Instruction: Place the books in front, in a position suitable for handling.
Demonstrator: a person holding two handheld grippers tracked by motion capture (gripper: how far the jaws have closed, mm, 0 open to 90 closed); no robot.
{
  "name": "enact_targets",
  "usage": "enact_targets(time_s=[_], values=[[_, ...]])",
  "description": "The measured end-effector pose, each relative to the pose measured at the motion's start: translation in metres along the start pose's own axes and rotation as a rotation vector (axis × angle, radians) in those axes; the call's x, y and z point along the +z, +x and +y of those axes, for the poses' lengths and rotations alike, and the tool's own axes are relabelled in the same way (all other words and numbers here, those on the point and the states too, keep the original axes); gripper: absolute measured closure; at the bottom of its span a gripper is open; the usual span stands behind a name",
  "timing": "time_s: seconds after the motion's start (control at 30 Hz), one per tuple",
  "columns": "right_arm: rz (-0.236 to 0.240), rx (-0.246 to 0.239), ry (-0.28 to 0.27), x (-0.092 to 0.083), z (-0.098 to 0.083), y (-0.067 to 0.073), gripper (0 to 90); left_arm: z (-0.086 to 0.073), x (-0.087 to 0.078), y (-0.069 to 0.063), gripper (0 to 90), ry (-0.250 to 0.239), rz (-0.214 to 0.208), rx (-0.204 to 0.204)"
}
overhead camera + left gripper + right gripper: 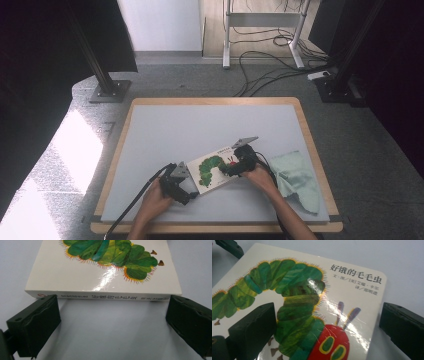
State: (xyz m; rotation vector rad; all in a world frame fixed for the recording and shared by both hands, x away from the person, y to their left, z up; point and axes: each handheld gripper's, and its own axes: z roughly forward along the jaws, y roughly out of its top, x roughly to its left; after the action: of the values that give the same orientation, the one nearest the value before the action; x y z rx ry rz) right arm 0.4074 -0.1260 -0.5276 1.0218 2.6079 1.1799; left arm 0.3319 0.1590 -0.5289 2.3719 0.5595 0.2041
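Observation:
A white board book with a green caterpillar on its cover lies flat on the grey mat, near the front middle. My left gripper is at the book's left end, open. In the left gripper view the book shows its spine, and the left gripper stands wide open just short of that spine, with nothing between its jaws. My right gripper is over the book's right end, open. In the right gripper view the right gripper has one jaw above the cover and the other beyond the book's edge.
A pale green cloth lies crumpled on the mat's front right. The grey mat covers a wooden table. Beyond it are frame posts and floor cables. A jaw of the left gripper shows at the right gripper view's top left.

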Motion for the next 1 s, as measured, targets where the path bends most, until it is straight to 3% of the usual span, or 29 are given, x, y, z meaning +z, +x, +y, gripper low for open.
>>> enact_targets(time_s=[0.13, 0.4, 0.57, 0.8, 1.0], values=[[0.001, 0.002, 0.01, 0.001, 0.002, 0.002, 0.4, 0.0, 0.0, 0.0, 0.0, 0.0, 0.0, 0.0], [0.03, 0.047, -0.033, -0.009, 0.004, 0.002, 0.5, 0.0, 0.0, 0.0, 0.0, 0.0, -0.001, -0.001], [0.034, 0.043, -0.047, -0.015, 0.003, 0.004, 0.8, 0.0, 0.0, 0.0, 0.0, 0.0, -0.001, -0.001], [0.047, 0.072, -0.046, -0.019, -0.003, 0.006, 1.0, 0.0, 0.0, 0.0, 0.0, 0.0, 0.0, -0.001], [0.043, 0.064, -0.034, -0.016, -0.005, 0.005, 1.3, 0.0, 0.0, 0.0, 0.0, 0.0, -0.001, -0.001]])
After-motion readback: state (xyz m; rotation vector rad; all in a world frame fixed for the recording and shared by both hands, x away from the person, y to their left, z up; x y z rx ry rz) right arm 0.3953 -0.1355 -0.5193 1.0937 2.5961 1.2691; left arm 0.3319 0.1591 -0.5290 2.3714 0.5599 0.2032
